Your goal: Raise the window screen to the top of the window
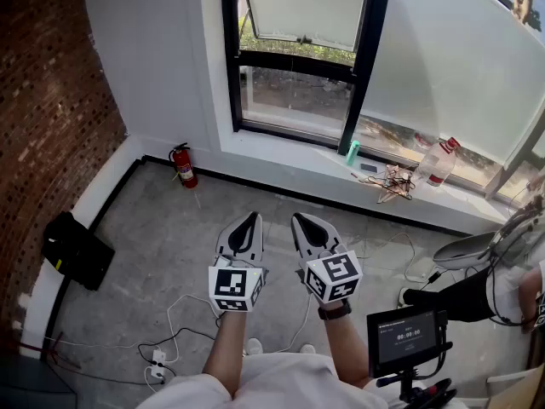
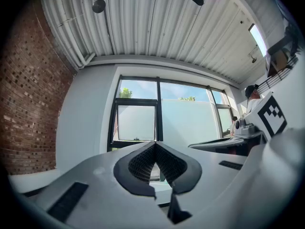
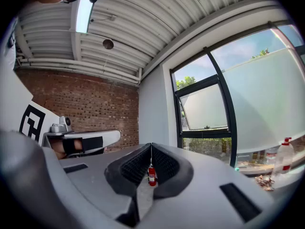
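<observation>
Looking down from the head view, far left is a brick wall (image 1: 51, 100) with a black bag (image 1: 77, 250) slumped on the concrete floor (image 1: 162, 237) next to it. A white power strip (image 1: 156, 365) with loose cables lies nearer the person. A red fire extinguisher (image 1: 182, 165) stands against the white wall under the window.

The left gripper (image 1: 252, 217) is held out over the floor, well back from the window. Its own view shows the jaws clenched tip to tip with nothing in them.

Straight ahead is the black-framed window (image 1: 230, 58). The window screen (image 1: 306, 7) is the pale panel in the left opening. From the left gripper view it sits in the middle section, with a clear strip of sky above it and clear glass below, so it's not at the top. Neither gripper is touching it.

The right gripper (image 1: 300, 220) is just beside the left one, pointing the same way. Its jaws are clenched too and empty. The extinguisher just shows far off through the slit below the tips.

On the sill (image 1: 289, 156) to the right there's a green bottle (image 1: 352, 152), a tangle of wires (image 1: 393, 181) and a clear plastic bottle (image 1: 436, 162) with a red cap. Bottom right is a small monitor (image 1: 407, 339) on a stand, and another person's dark trouser leg (image 1: 451, 296) pokes in at the edge.
</observation>
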`<control>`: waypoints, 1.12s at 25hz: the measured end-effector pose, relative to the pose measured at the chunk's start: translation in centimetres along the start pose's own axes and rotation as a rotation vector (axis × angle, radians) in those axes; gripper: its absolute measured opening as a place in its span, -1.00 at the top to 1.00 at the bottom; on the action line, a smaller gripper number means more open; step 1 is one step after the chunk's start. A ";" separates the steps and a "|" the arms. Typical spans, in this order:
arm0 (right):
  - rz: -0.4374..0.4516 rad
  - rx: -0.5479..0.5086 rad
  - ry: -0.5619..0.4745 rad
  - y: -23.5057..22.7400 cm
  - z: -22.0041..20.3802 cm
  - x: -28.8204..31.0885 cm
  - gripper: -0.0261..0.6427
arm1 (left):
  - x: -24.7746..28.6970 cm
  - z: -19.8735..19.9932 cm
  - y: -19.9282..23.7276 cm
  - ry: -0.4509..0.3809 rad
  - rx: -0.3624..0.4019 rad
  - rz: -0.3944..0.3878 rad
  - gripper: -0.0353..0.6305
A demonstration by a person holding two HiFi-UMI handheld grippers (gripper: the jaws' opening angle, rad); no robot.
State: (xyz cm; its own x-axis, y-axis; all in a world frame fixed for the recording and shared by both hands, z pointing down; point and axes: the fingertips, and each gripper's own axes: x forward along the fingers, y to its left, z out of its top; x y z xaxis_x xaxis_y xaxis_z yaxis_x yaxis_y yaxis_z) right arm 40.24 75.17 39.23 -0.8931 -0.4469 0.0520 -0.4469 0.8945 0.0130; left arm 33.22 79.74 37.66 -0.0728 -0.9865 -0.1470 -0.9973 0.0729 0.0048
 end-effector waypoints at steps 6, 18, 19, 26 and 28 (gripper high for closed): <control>-0.031 -0.005 -0.015 0.0 1.3 1.1 0.91 | -0.1 1.3 1.6 -0.004 0.024 -0.003 0.89; -0.316 0.047 0.045 -1.2 -1.7 4.7 0.91 | -1.8 -1.1 7.5 0.052 0.011 -0.032 0.89; -0.309 0.049 0.049 -1.4 -1.6 4.8 0.91 | -1.4 -1.1 7.1 0.054 0.007 -0.040 0.89; -0.279 0.050 0.052 -3.2 -2.7 9.2 0.91 | 2.8 -3.8 9.0 0.068 -0.023 -0.045 0.89; -0.258 0.060 0.060 -4.6 -2.9 11.2 0.91 | 4.9 -4.3 9.7 0.085 -0.025 -0.034 0.89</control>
State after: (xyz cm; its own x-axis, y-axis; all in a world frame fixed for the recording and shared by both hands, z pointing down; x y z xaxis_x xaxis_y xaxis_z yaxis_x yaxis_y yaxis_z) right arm 32.43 66.12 42.63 -0.7456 -0.6566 0.1142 -0.6629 0.7483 -0.0254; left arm 23.13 75.03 41.22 -0.0381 -0.9973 -0.0631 -0.9990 0.0365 0.0258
